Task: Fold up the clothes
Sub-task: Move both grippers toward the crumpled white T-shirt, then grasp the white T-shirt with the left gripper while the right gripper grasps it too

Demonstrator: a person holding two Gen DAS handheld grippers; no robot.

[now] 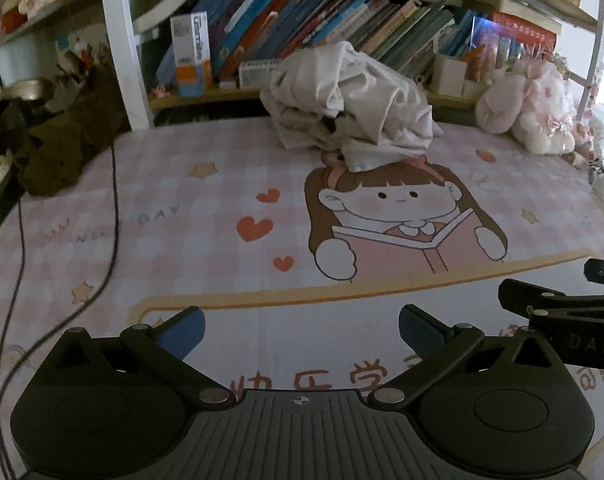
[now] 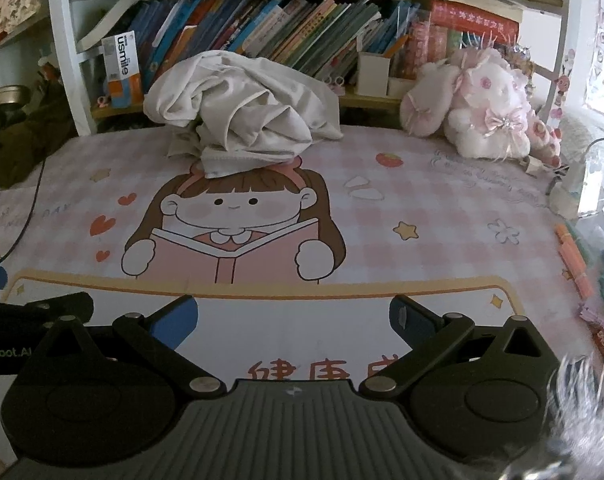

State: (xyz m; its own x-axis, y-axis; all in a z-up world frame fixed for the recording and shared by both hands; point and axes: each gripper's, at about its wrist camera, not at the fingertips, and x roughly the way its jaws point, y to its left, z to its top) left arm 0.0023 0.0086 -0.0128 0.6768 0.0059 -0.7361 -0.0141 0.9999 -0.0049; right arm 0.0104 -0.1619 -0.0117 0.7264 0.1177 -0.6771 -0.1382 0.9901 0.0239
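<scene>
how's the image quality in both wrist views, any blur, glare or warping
Left wrist view: dim, shelf lines bow from fisheye, purple glare on the books, white clothes pile reasonably sharp. Right wrist view: brighter, same warping, a blurred fuzzy thing at lower right, window washed out at right.

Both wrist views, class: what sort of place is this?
Probably a child's study desk at home: a cartoon desk mat, shelves crammed with books, and pink plush toys. A crumpled white garment lies unfolded.
</scene>
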